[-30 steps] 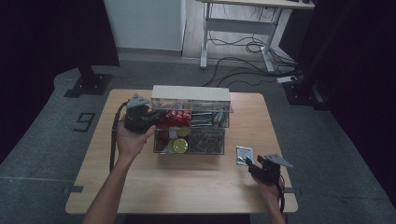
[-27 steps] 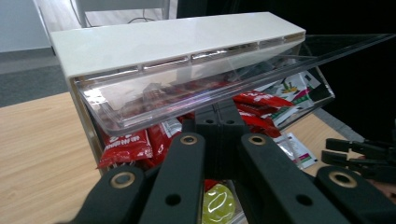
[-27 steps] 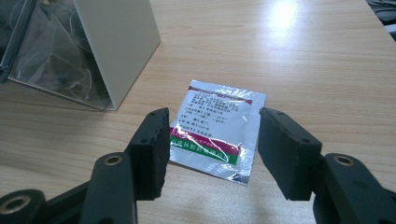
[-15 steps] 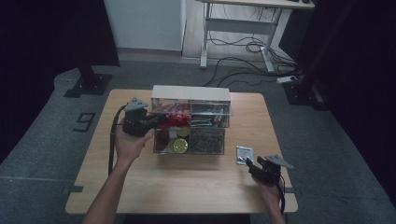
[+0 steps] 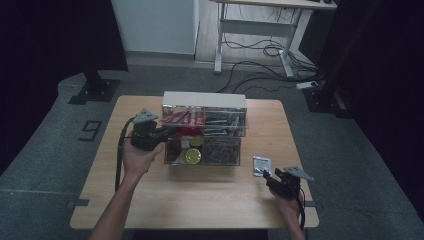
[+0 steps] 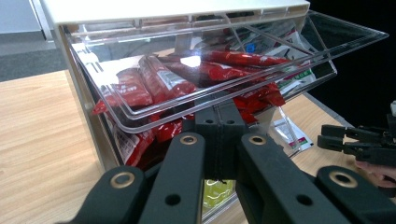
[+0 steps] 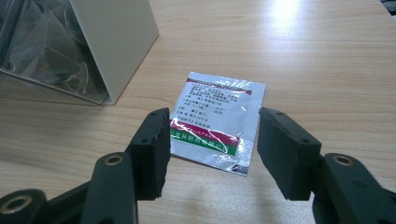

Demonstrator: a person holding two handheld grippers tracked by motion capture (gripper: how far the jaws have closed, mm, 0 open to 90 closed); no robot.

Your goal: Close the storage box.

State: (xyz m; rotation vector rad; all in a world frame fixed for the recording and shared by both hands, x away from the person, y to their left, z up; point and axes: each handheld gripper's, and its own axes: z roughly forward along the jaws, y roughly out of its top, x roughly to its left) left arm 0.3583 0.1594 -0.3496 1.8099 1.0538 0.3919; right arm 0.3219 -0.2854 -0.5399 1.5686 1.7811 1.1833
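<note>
Both grippers, the left gripper [image 5: 167, 132] and the right gripper [image 5: 270, 176], are black, with brass-ringed screw holes on the linkage arms, a grey three-cornered plate on top, and a black trailing cable. Forearms are bare.

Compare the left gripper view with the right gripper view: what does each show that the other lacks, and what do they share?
Left gripper view alone: red stick packets in a tilted-out clear drawer, with the left tongs shut at its front edge, and the right tongs farther off.

Right gripper view alone: the printed face of the silver sachet, lying flat between the open right tongs, untouched.

Shared: the wooden table, the cream organiser and that sachet.
</note>
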